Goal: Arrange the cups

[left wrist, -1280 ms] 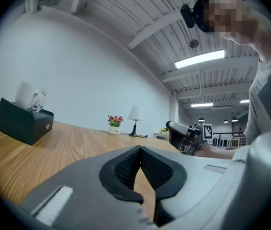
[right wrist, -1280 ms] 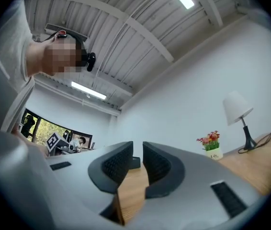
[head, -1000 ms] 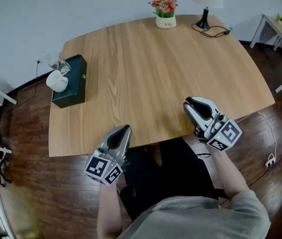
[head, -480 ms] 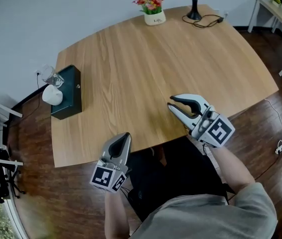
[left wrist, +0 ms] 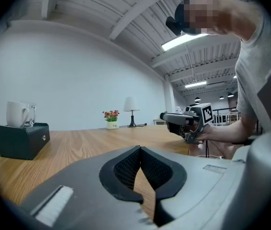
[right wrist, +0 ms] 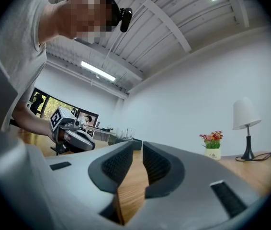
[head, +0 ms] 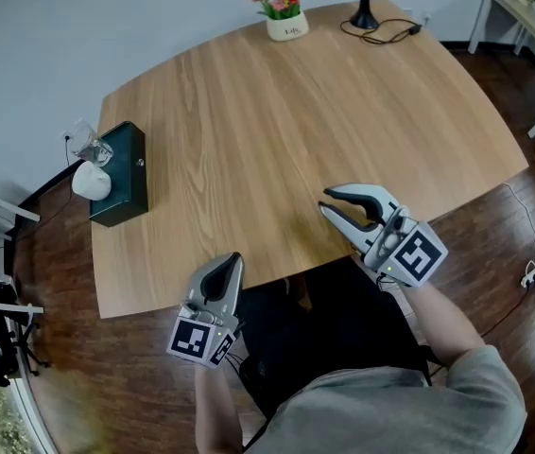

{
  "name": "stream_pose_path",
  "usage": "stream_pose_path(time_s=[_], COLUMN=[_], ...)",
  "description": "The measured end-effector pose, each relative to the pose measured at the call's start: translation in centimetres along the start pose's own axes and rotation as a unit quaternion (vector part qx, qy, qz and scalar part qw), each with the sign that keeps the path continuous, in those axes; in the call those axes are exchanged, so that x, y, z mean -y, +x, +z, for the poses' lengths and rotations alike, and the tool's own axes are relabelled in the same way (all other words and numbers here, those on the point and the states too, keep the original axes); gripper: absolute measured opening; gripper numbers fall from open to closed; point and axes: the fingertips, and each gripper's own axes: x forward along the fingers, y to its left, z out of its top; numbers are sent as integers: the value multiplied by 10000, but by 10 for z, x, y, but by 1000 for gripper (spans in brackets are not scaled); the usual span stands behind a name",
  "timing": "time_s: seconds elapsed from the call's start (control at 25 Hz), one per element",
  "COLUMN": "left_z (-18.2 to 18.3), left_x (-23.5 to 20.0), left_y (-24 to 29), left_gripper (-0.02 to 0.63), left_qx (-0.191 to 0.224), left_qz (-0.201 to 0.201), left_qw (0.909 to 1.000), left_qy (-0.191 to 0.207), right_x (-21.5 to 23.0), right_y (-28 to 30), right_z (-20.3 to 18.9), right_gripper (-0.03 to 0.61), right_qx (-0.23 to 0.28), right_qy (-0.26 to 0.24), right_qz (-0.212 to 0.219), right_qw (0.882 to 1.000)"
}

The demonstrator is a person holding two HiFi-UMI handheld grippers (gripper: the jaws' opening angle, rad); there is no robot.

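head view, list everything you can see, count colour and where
table: 1, light wood, centre
box: 1, dark green, table's left edge
mug: 1, white, on the box
glass: 1, clear, on the box beside the mug
flower pot: 1, white with red flowers, table's far edge
lamp: 1, black base, white shade, right of the flower pot
cable: 1, black, beside the lamp
side table: 1, white, top right
floor: dark wood, around the table
left tool: 1, grey, at the table's near edge, shut, empty
right tool: 1, grey, over the table's near edge, shut, empty
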Motion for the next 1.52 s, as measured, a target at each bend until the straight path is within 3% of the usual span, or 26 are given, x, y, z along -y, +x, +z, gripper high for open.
stream_pose_path(time_s=[1.52], left_z=[-1], left_x=[4], left_y=[3], left_gripper=[5], left_qx=[-86], left_qz=[0], left_qw=[9998], left_qy=[163], right_x=[-10], right_y=[2], right_z=[-9], right_gripper=[58], right_qx=[-301], right_qy=[12], right_qz=[264], right_qw=[9992])
